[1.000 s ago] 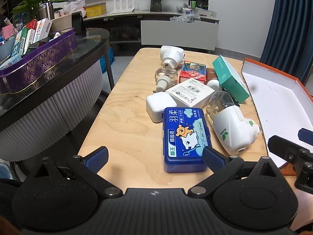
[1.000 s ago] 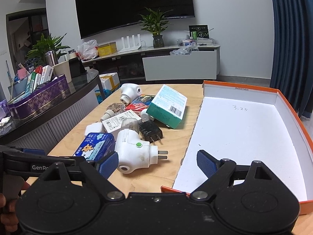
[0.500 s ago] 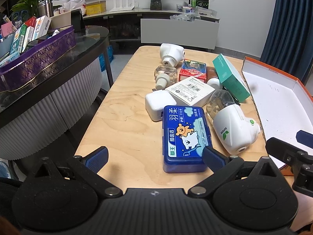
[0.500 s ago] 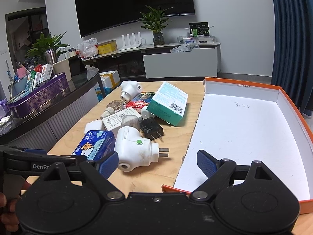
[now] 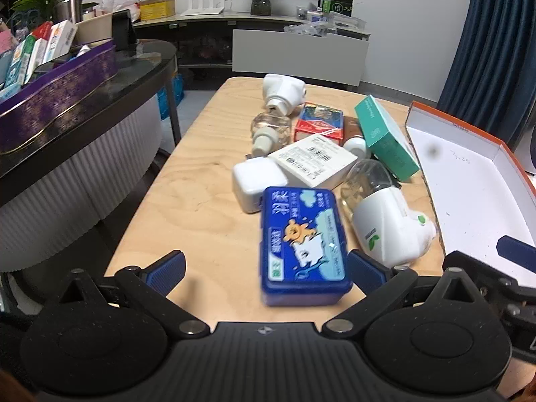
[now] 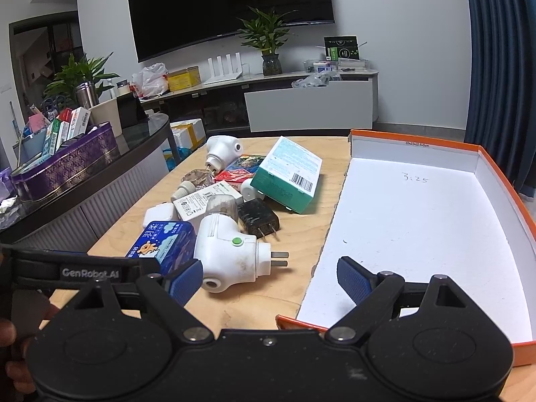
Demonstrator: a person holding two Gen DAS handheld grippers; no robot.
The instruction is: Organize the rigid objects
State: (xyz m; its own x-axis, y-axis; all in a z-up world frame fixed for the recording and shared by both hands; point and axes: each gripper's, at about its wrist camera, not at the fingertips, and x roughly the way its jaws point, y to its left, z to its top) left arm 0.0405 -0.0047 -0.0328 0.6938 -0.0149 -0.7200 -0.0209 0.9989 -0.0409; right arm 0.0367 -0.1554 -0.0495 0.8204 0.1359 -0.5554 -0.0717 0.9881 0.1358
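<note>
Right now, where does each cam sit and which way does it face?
Left wrist: on the left gripper, low over the table's near edge, facing the blue case; own open fingers show.
Right wrist: on the right gripper, facing the orange box; own open fingers show.
Shared: blue case, white plug-in, green box, orange box.

Orange box point(image 6: 418, 221) interior free; clutter crowds table point(image 5: 187, 207) centre.
</note>
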